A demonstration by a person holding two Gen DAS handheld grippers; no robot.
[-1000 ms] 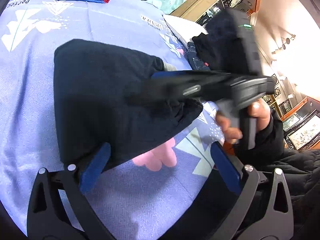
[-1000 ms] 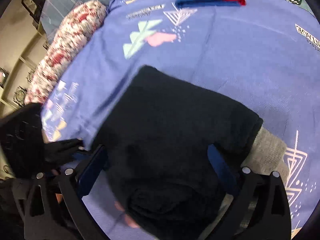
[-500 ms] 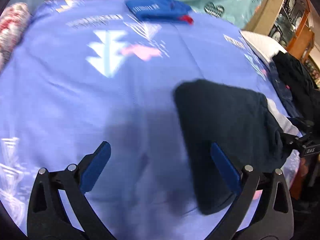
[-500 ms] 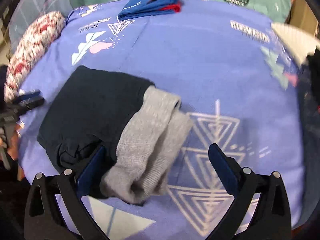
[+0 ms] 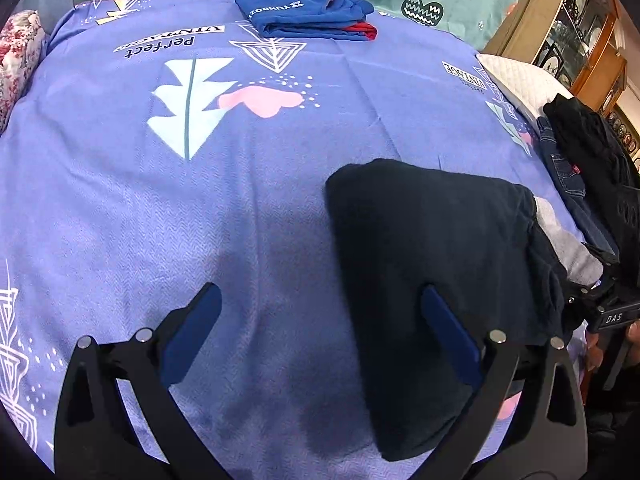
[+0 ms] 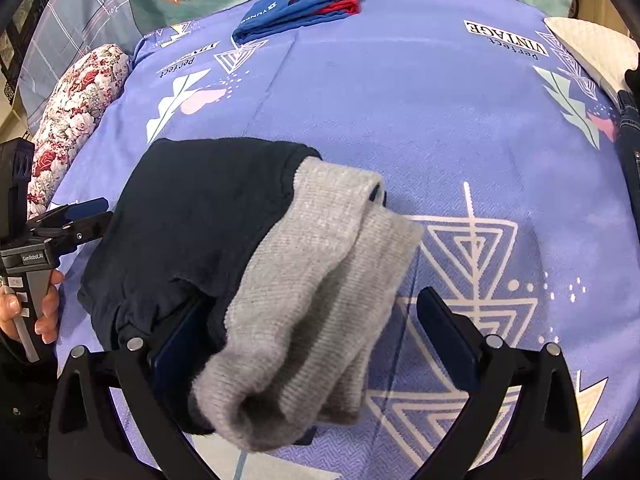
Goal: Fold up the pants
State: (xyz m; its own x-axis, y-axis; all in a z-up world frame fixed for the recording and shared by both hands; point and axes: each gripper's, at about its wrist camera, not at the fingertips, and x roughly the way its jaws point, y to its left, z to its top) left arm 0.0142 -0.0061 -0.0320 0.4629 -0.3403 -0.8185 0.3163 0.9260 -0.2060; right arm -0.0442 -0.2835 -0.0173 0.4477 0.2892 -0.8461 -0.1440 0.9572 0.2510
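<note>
Pants (image 5: 432, 280) lay as a compact dark bundle on the near part of the purple bedspread (image 5: 248, 184), grey ribbed cuffs (image 6: 320, 280) sticking out of the bundle's right end. The fold looked essentially done; judged step in hand: tidying the bundle and letting go.

Left gripper (image 5: 320, 340): jaws spread wide, nothing between them. Its right blue pad overlapped the near left edge of the bundle in view; contact could not be confirmed.

Right gripper (image 6: 312, 344): jaws spread wide, straddling the cuff end. The cloth sat loosely between the pads, not pinched.

Far side: a folded blue garment (image 5: 308, 12), well apart from the pants. Right edge: jeans (image 5: 568, 176) under a black garment.

To finish well, in my judgement: tuck or flatten the protruding cuffs so the bundle's edge is square, press lightly from above instead of dragging, and lift both grippers straight up so the pads do not snag the knit and reopen the fold.
</note>
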